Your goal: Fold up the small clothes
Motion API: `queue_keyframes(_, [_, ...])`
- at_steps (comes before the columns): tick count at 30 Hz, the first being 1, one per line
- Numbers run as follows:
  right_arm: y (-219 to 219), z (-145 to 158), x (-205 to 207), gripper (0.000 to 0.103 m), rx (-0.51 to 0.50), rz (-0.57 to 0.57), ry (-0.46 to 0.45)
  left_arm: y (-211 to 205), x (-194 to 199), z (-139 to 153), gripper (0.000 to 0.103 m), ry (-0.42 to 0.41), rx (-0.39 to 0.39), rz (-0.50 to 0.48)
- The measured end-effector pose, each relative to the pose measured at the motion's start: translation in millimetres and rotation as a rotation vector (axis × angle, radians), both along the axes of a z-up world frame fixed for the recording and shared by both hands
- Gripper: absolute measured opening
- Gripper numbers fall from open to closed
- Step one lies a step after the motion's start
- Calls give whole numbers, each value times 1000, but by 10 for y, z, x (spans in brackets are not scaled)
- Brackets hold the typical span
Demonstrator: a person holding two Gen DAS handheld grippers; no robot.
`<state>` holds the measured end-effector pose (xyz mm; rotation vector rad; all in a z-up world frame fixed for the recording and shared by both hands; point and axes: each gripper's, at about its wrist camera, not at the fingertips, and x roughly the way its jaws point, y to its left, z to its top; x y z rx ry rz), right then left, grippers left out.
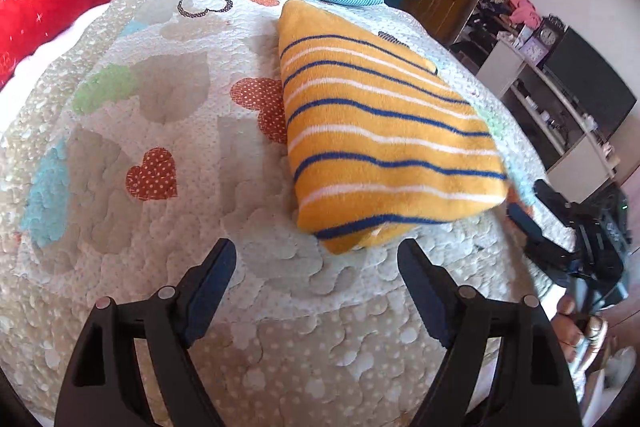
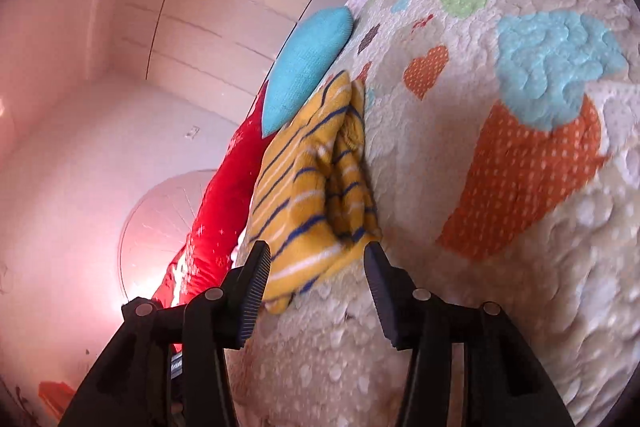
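Lying folded on the bed, the striped garment looks finished; both grippers, left gripper and right gripper, are spread, holding nothing.

Yellow fleece garment with blue and white stripes lies folded into thick rectangular bundle on quilt before me. Flat top, neat folded edge nearest. From my right side, layers bunch at one end, possibly tucked sleeves.
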<state>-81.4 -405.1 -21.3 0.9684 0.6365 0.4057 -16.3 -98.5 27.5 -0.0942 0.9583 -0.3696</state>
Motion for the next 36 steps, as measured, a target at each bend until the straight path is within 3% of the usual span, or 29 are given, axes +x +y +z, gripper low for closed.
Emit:
queue_keyframes(3, [340, -18, 48, 54, 15, 156, 0, -153, -2, -27, 82, -38, 100, -2])
queue_keyframes(5, [488, -57, 170, 55, 52, 204, 9, -238, 60, -40, 82, -46, 117, -16])
queue_keyframes(7, [545, -81, 299, 55, 75, 221, 25, -276, 203, -69, 82, -40, 174, 11])
queue_keyframes(12, [367, -64, 617, 54, 103, 140, 42, -105, 398, -44, 76, 11, 134, 102])
queue_keyframes(18, [-121, -107, 428, 53, 12, -113, 74, -122, 386, -149, 77, 18, 165, 132])
queue_keyframes(22, [-241, 29, 147, 55, -64, -170, 74, -86, 377, -168, 79, 28, 153, 137])
queue_keyframes(29, [-76, 359, 1, 61, -187, -130, 34, 142, 115, -114, 78, 58, 189, 140])
queue_keyframes(33, [247, 411, 111, 61, -283, -58, 26, 398, -84, 113, 78, 29, 89, 142])
queue_keyframes(36, [365, 356, 250, 59, -346, -45, 73, 399, -97, 310, 78, -43, 69, 123])
